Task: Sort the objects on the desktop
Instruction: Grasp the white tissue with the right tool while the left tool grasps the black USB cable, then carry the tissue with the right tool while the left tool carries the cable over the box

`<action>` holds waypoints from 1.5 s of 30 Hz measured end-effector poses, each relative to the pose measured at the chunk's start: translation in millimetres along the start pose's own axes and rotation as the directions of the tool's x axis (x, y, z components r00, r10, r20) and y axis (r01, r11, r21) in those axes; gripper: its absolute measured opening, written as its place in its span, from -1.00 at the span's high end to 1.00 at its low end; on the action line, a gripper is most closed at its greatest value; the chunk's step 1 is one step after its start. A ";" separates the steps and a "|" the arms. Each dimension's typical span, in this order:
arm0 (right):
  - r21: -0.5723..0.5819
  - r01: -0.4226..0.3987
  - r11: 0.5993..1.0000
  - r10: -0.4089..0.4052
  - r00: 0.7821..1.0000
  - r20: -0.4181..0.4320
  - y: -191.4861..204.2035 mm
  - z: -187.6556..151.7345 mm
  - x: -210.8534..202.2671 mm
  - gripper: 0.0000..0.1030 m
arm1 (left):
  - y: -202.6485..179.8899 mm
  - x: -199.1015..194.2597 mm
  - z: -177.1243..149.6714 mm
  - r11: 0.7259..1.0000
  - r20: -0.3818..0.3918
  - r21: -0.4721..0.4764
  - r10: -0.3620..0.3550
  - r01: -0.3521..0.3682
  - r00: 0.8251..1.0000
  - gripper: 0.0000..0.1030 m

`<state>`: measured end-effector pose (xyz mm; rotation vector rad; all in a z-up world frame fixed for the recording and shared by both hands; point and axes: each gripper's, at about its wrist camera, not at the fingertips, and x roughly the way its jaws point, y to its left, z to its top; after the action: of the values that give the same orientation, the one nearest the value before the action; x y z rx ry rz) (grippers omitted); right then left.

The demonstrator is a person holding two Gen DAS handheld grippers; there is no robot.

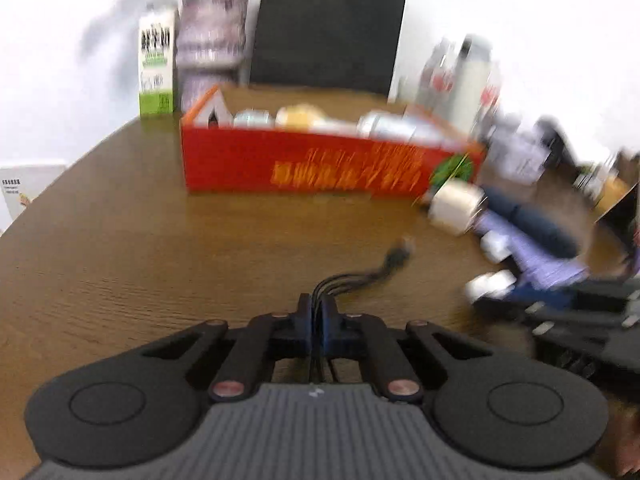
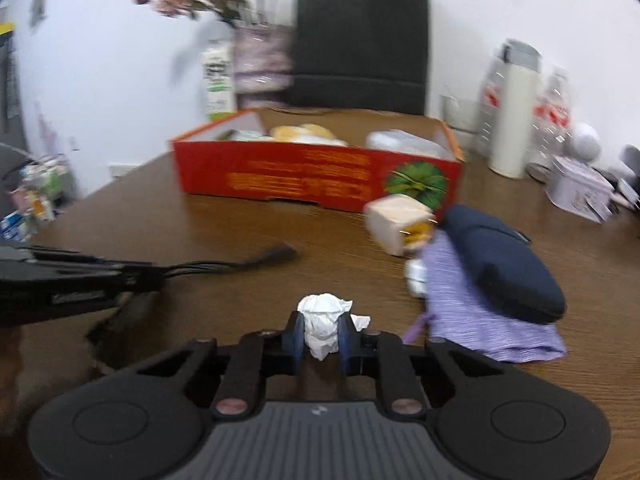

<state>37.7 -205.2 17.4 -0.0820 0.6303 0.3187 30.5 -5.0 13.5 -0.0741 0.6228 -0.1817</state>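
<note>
Left wrist: left gripper [image 1: 316,312] pinching black cable [image 1: 360,276]. Right gripper [image 2: 323,330] pinching tissue wad [image 2: 324,326]. Red box [image 1: 320,168] behind on table [image 1: 140,240].

A dark wooden table [image 2: 200,220] carries everything; a red cardboard box [image 2: 316,176] sits toward the far middle, with a green-and-white carton [image 2: 218,80] and a vase of flowers [image 2: 260,60] behind it to the left. At the right lie a navy pouch [image 2: 500,256] on a purple cloth [image 2: 480,320], a small white box [image 2: 396,220] tipped over, and bottles [image 2: 516,116] beyond.
</note>
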 end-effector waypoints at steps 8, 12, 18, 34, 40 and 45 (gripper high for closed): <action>0.031 -0.037 0.999 0.034 0.994 0.106 24.3 -8.1 -64.9 0.69 | -12.5 -93.6 4.5 1.000 0.200 0.013 -0.018 0.016 0.980 0.95; 0.023 -0.023 0.999 0.019 0.989 0.148 27.7 -12.6 -98.1 0.69 | -17.7 -126.0 7.3 0.999 0.250 0.015 -0.036 0.033 0.967 0.95; 0.037 -0.002 0.999 -0.007 0.973 0.231 18.7 -4.1 -133.0 0.69 | -19.3 -144.8 17.8 0.999 0.300 0.015 -0.042 0.040 0.953 0.95; 0.024 -0.037 0.999 0.029 0.957 0.288 -40.8 162.9 -50.7 0.68 | 2.1 -26.2 186.2 0.998 0.353 -0.057 0.040 -0.021 0.935 0.95; 0.110 -0.071 0.991 0.055 0.989 0.140 -74.2 226.7 65.4 0.68 | 13.5 91.3 215.7 0.996 0.208 -0.077 0.068 -0.053 0.976 0.95; 0.156 -0.043 0.987 0.041 0.999 0.011 -89.4 248.9 157.0 0.68 | 25.3 165.9 215.5 0.993 0.079 -0.109 0.061 -0.053 0.995 0.95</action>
<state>326.4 -205.3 123.5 0.0826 0.6475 0.3092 292.7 -8.8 90.0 -0.1655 0.5517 -0.0894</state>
